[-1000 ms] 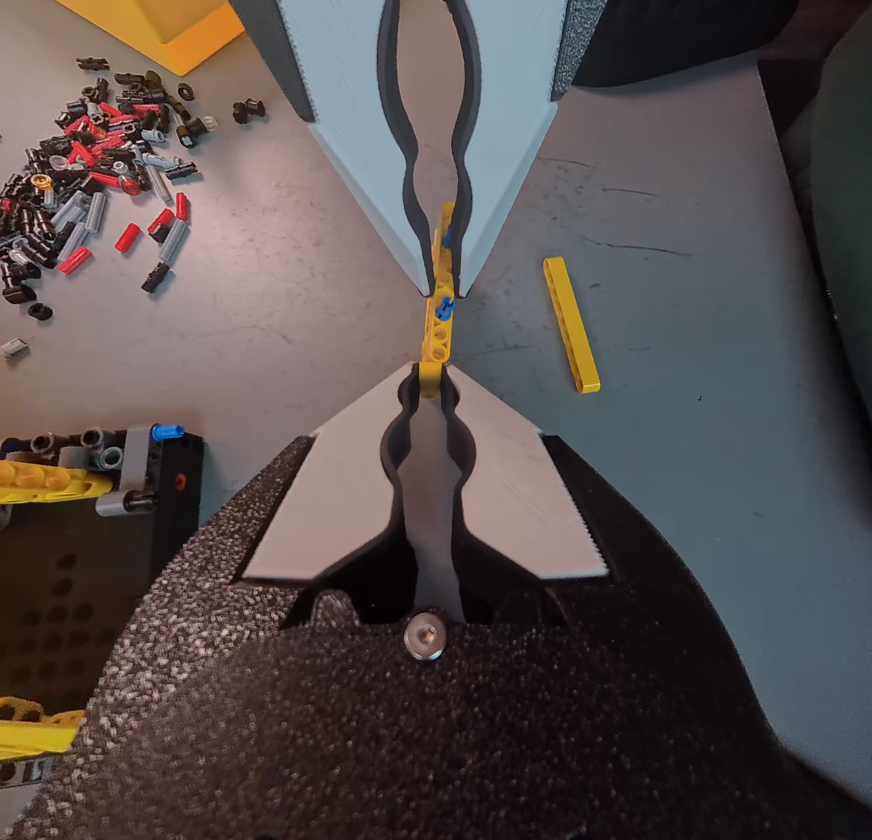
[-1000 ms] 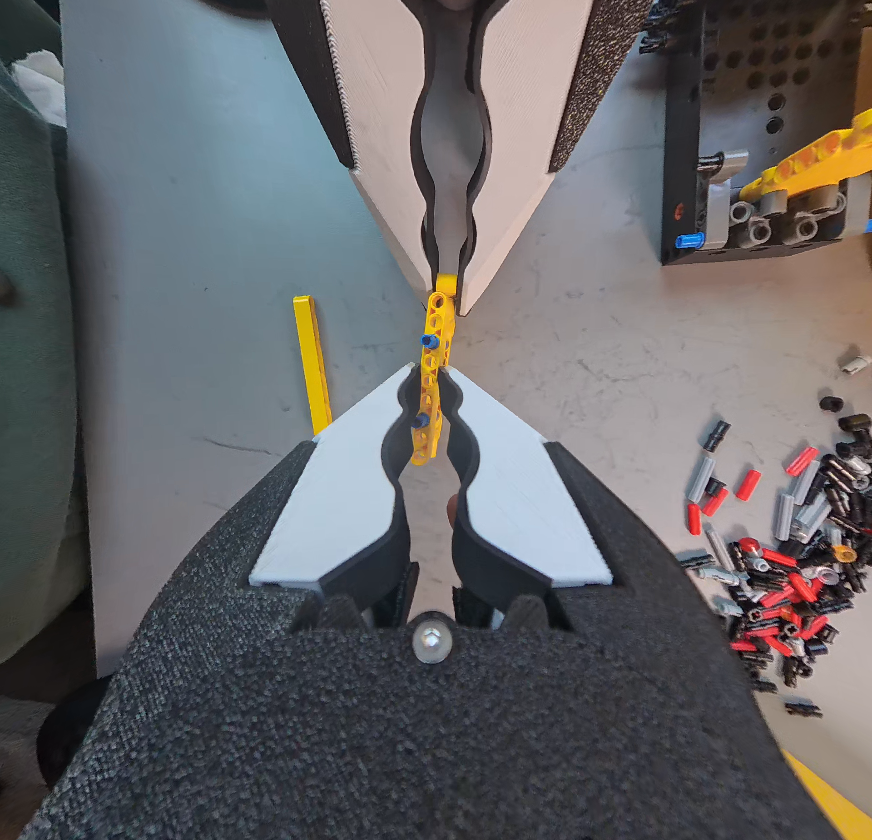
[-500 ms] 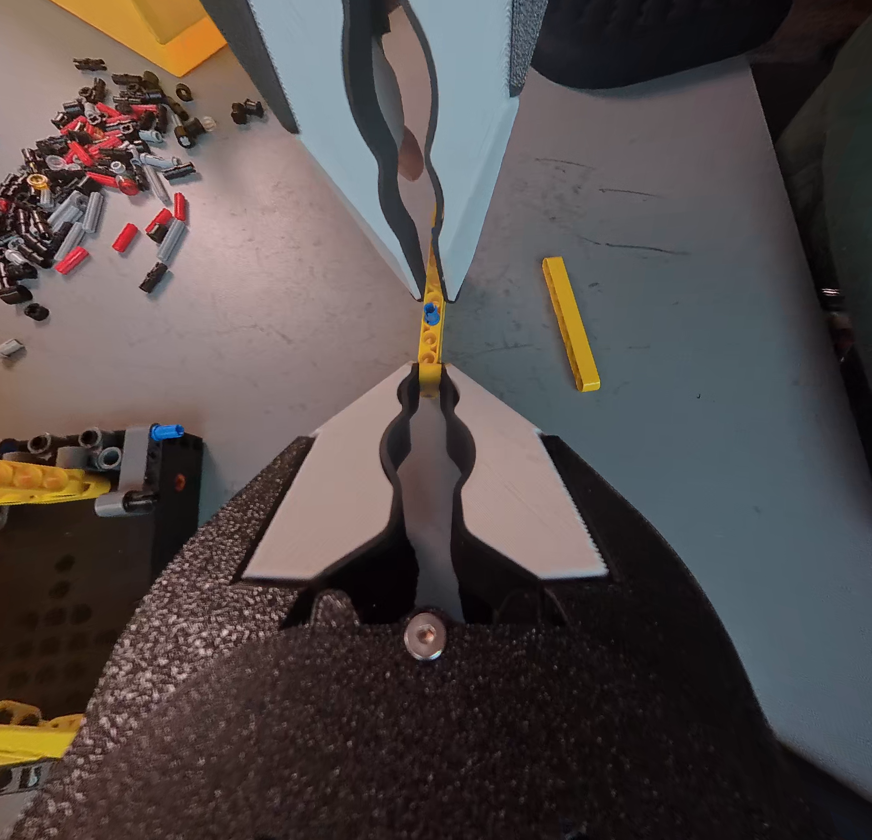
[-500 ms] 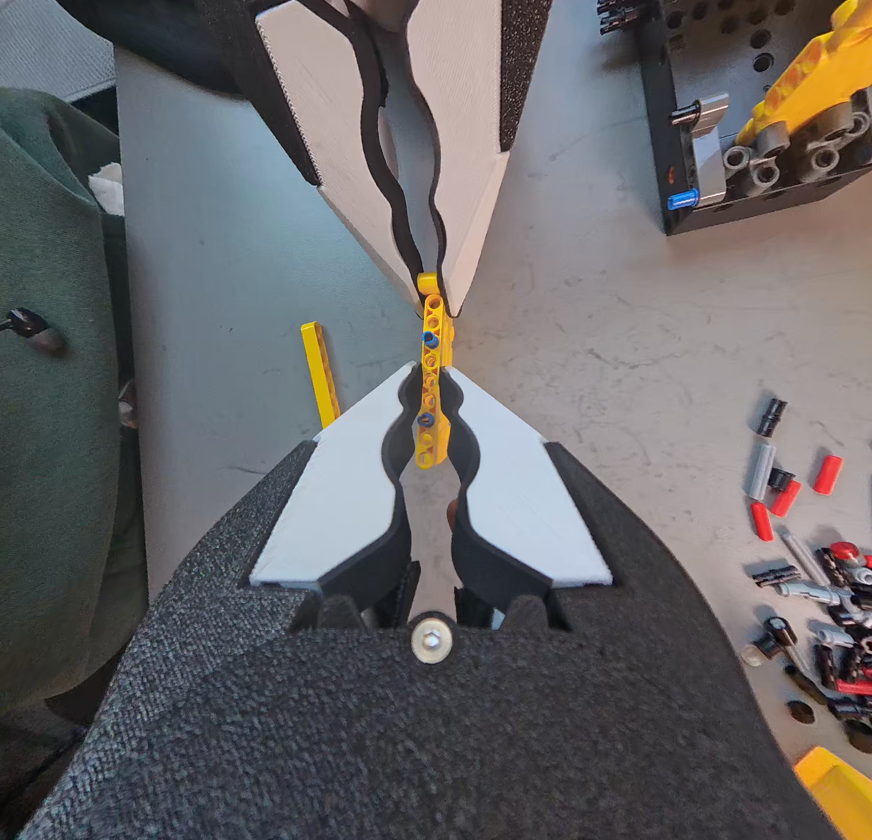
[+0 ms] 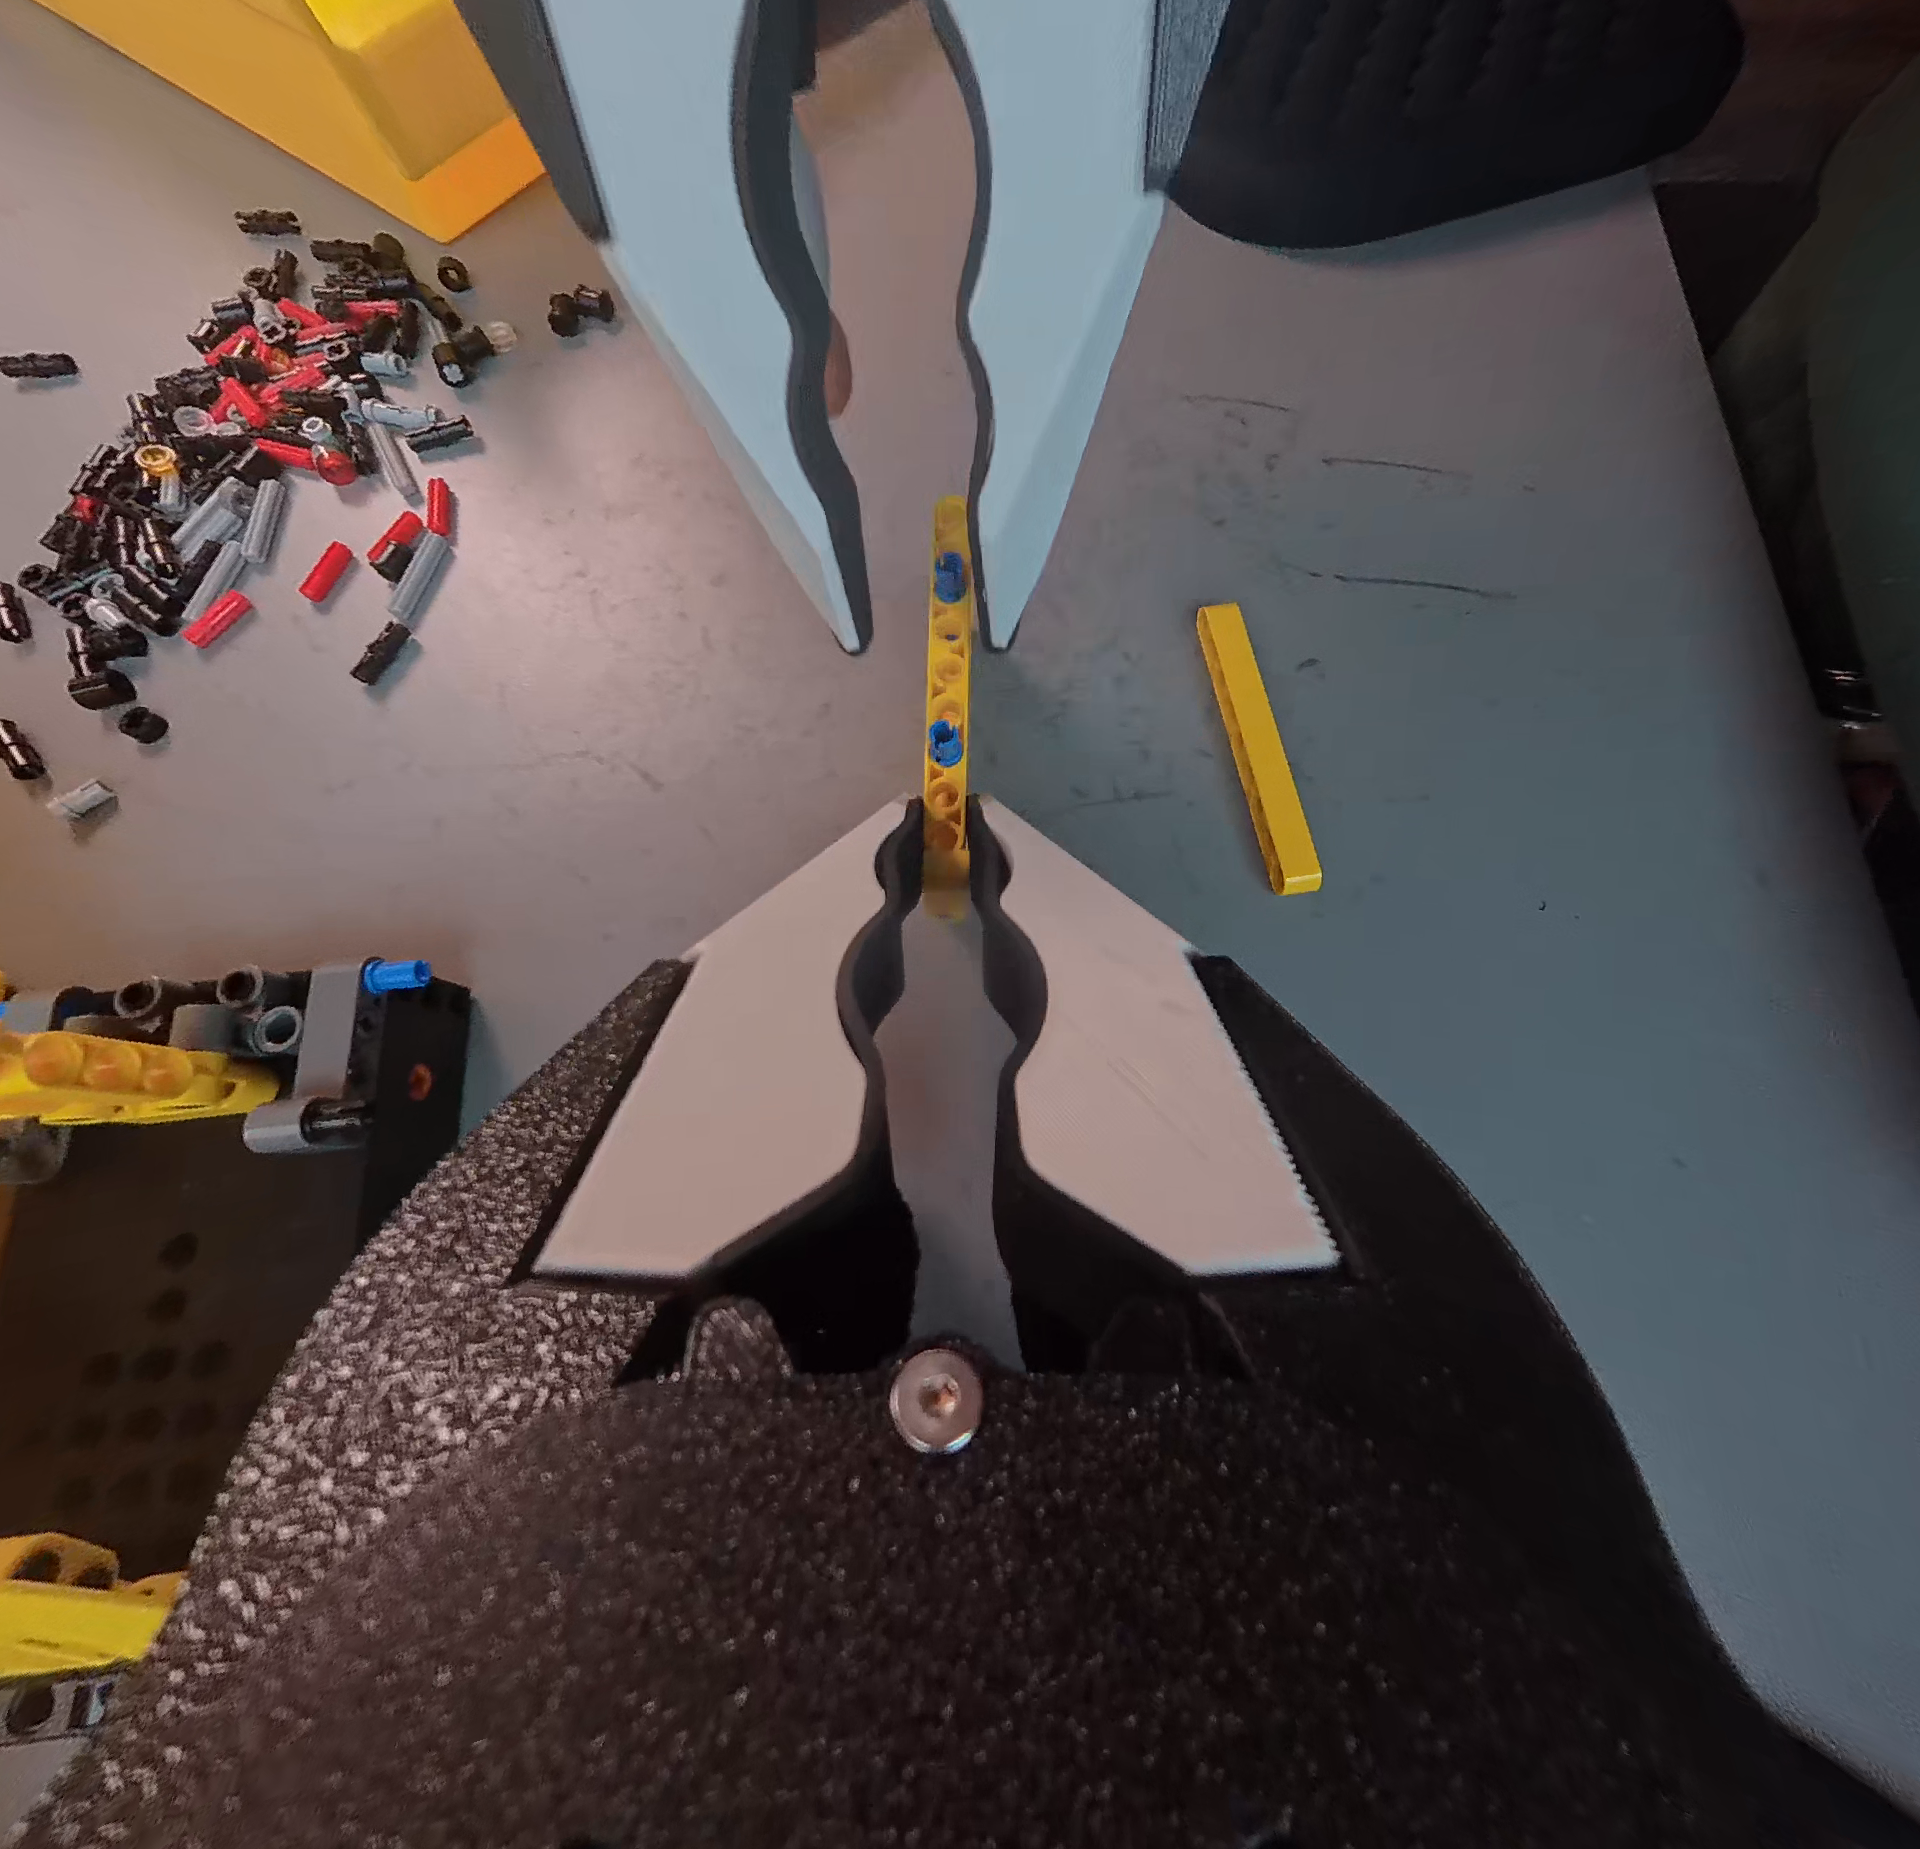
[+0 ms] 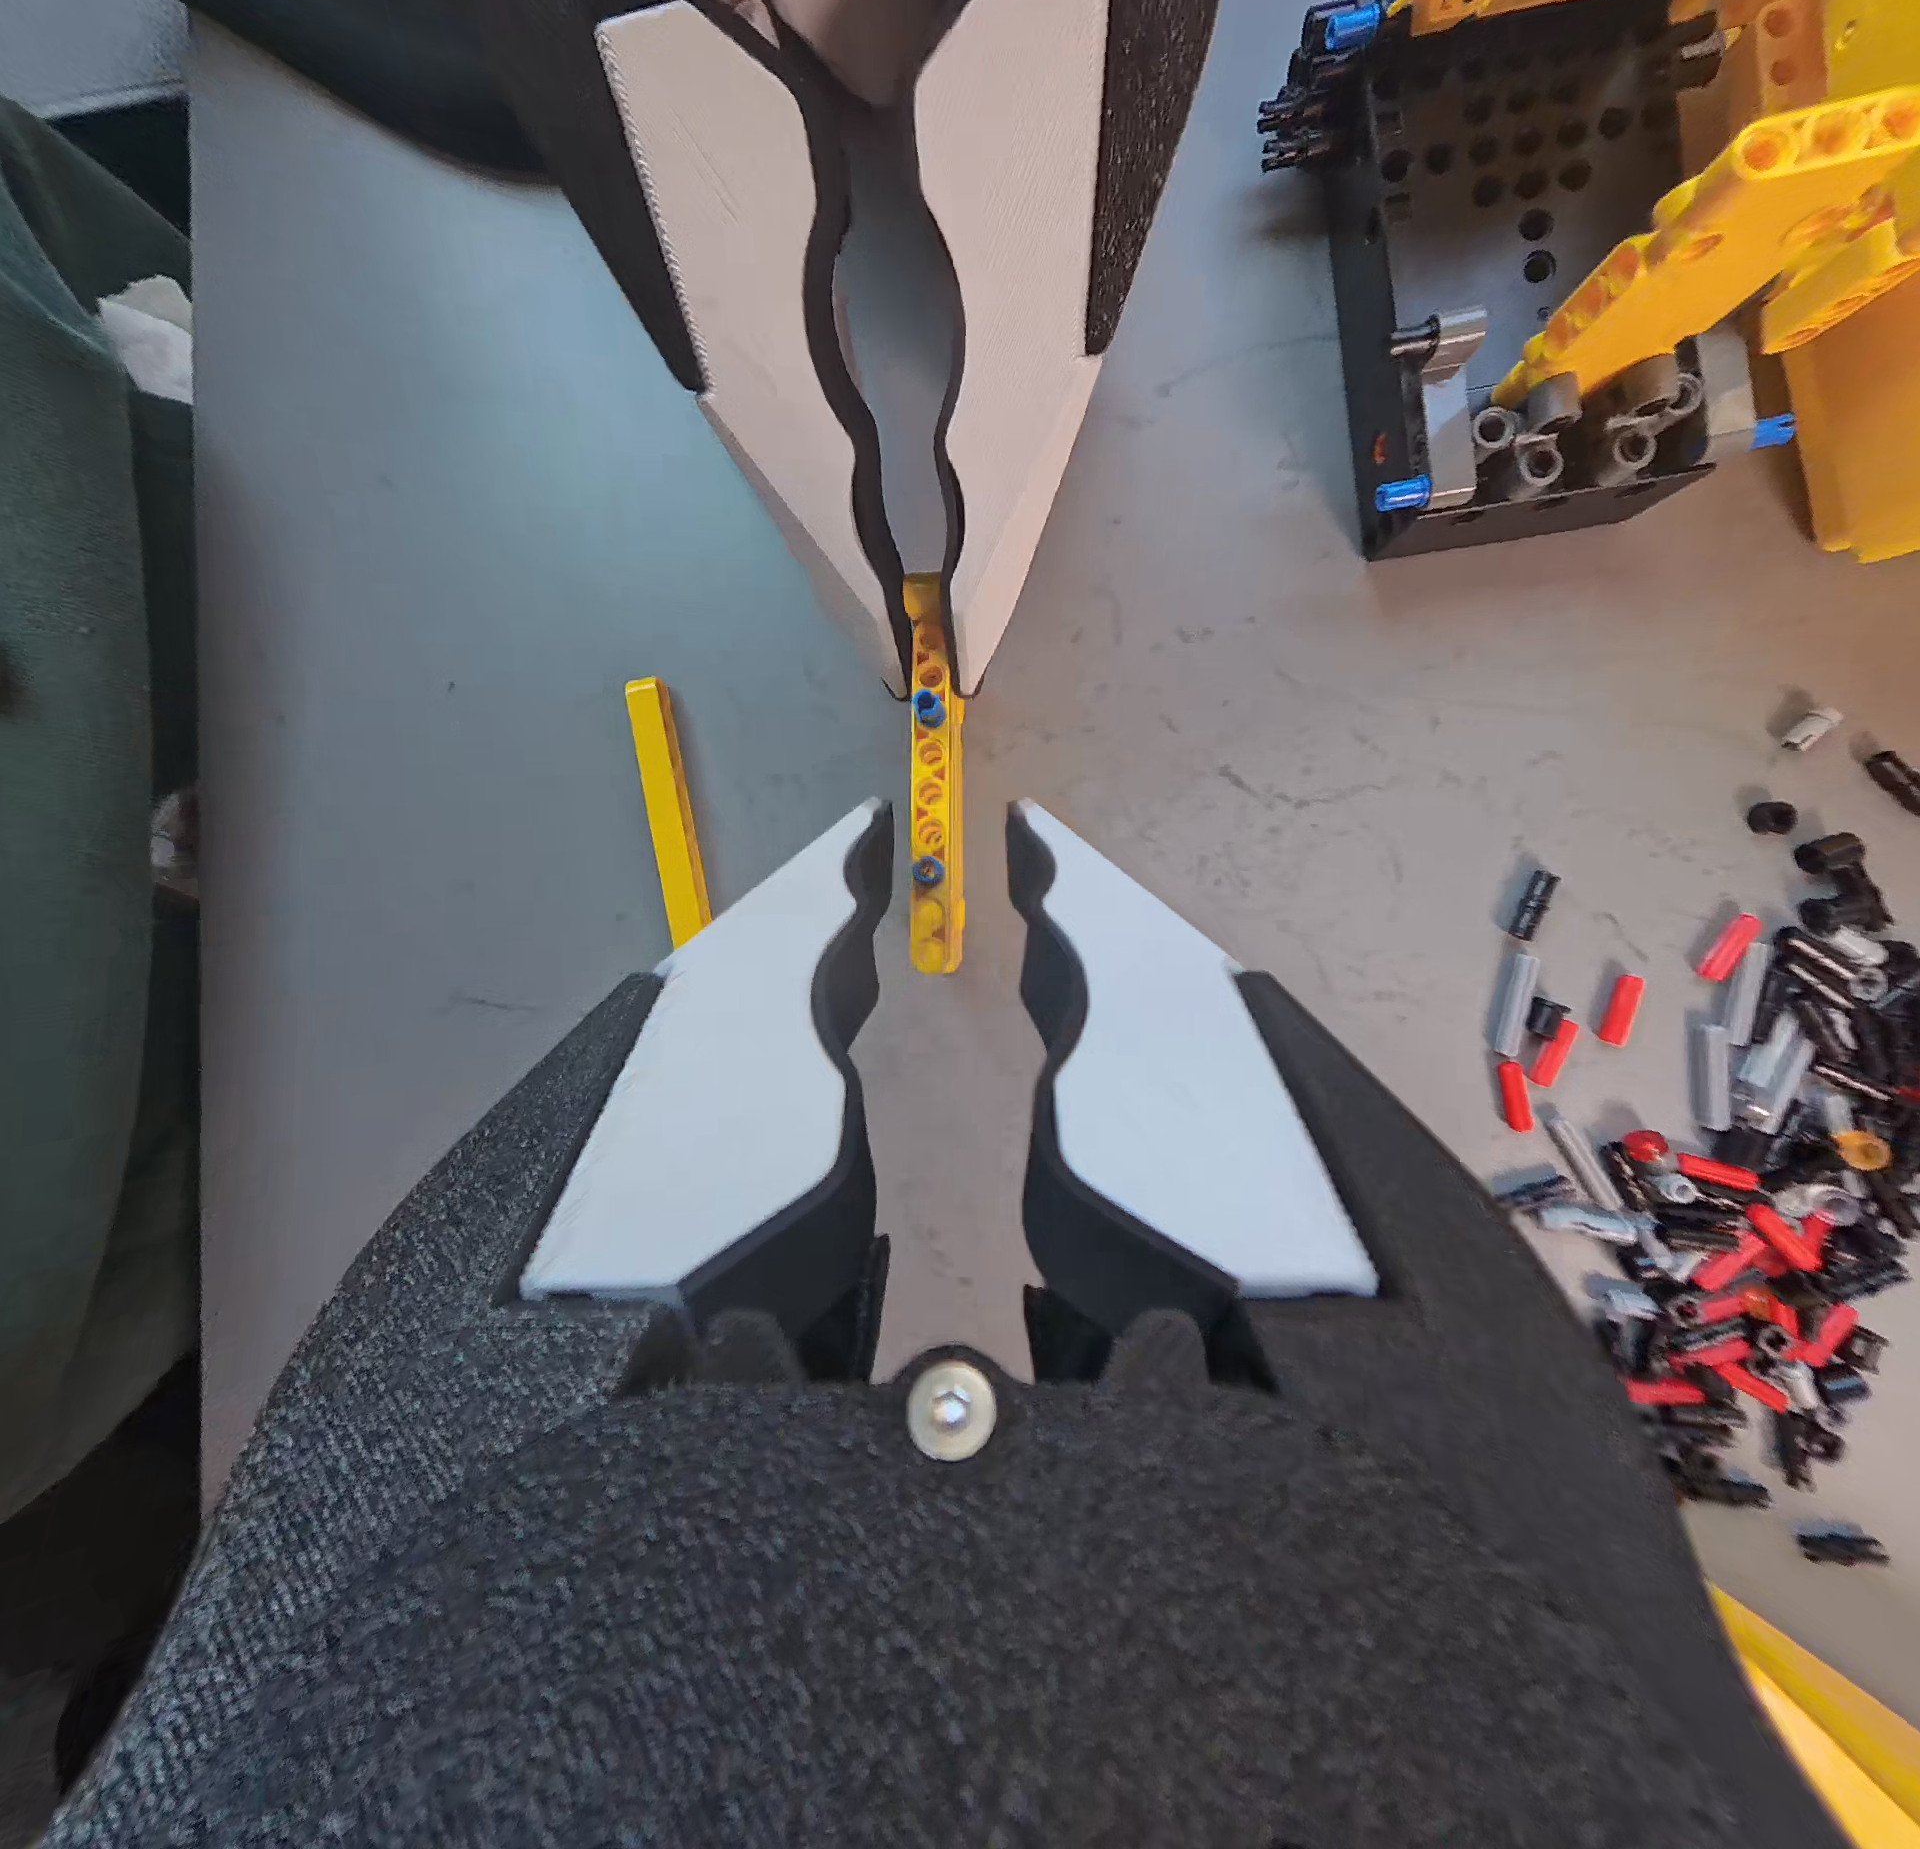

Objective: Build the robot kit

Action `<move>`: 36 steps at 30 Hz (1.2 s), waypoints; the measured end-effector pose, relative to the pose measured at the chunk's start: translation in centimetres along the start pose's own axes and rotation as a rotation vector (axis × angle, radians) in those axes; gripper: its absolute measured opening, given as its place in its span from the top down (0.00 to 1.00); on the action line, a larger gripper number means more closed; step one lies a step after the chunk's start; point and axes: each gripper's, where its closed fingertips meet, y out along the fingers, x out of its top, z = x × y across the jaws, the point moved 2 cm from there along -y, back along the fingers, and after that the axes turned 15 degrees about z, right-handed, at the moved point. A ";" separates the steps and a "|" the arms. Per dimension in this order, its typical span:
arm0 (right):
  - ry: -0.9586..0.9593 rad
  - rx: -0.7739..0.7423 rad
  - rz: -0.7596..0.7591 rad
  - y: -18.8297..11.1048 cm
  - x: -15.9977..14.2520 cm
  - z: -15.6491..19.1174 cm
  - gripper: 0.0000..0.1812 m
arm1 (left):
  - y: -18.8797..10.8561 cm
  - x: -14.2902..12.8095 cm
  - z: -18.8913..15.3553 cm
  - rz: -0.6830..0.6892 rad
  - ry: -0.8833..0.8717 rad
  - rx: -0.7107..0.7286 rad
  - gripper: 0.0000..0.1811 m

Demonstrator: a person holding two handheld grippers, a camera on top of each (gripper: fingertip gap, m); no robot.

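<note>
Left wrist view: the left gripper is clamped on the near end of a yellow holed beam carrying two blue pins. The beam runs from centre frame up into the gap of the right gripper, whose light-blue fingers are spread and not pinching it. A second yellow beam lies on the grey surface at right centre, well apart. A scatter of small black, red and grey connector pieces fills the upper left, a yellow bin beyond it. A black and yellow model sits at the left edge.

Right wrist view: the beam's free end hangs between the parted fingers, touching neither.
</note>
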 end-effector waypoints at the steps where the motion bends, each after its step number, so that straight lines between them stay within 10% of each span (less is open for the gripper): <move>1: -0.018 -0.010 0.002 -0.8 -0.1 0.1 0.87 | 0.0 0.0 0.0 0.001 0.001 0.000 0.96; 8: -0.144 -0.154 0.183 0.3 -1.4 0.2 0.95 | 0.0 0.0 0.0 0.011 0.002 -0.003 0.96; 36: -0.117 -0.114 0.059 1.6 -1.1 -0.2 0.97 | 1.4 -1.3 0.0 0.104 0.055 0.008 0.96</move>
